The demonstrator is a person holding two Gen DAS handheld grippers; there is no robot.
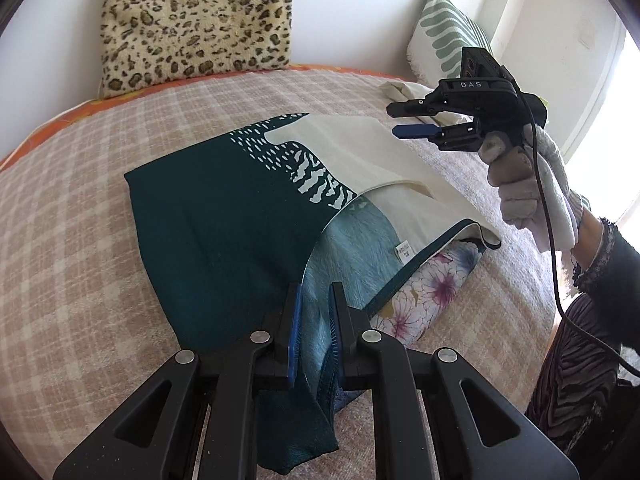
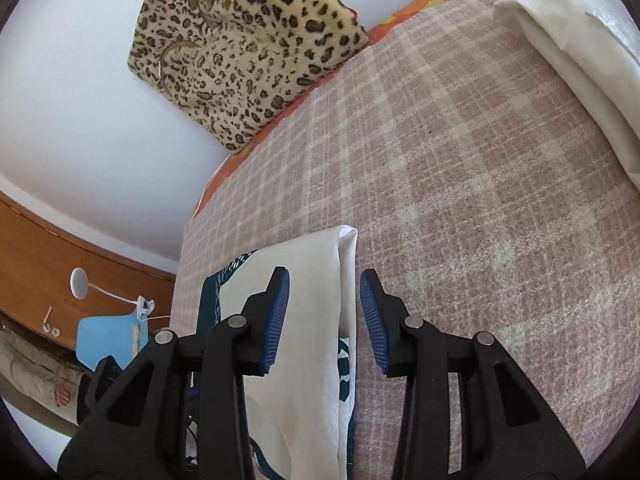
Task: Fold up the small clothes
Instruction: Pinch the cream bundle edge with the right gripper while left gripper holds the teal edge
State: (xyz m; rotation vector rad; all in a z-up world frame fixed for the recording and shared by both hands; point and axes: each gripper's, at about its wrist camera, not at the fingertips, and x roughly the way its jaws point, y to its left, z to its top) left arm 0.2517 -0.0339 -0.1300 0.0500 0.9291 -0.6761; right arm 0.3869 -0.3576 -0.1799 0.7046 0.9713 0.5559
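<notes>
A dark teal, cream and light blue garment [image 1: 224,216] lies half folded on the checked bed cover [image 1: 80,240]. My left gripper [image 1: 314,320] is over its near edge, its blue pads narrowly apart with the teal and blue cloth between them. My right gripper [image 1: 404,120] hovers open and empty above the far cream part. In the right wrist view that gripper [image 2: 322,320] is open just above the folded cream edge of the garment [image 2: 312,280], touching nothing.
A leopard-print cushion [image 1: 196,20] leans on the wall at the back. A green-striped cushion [image 1: 448,28] and a folded cream cloth [image 2: 580,52] lie at the far right. A floral cloth [image 1: 428,292] shows under the garment. The person's body [image 1: 580,360] stands at right.
</notes>
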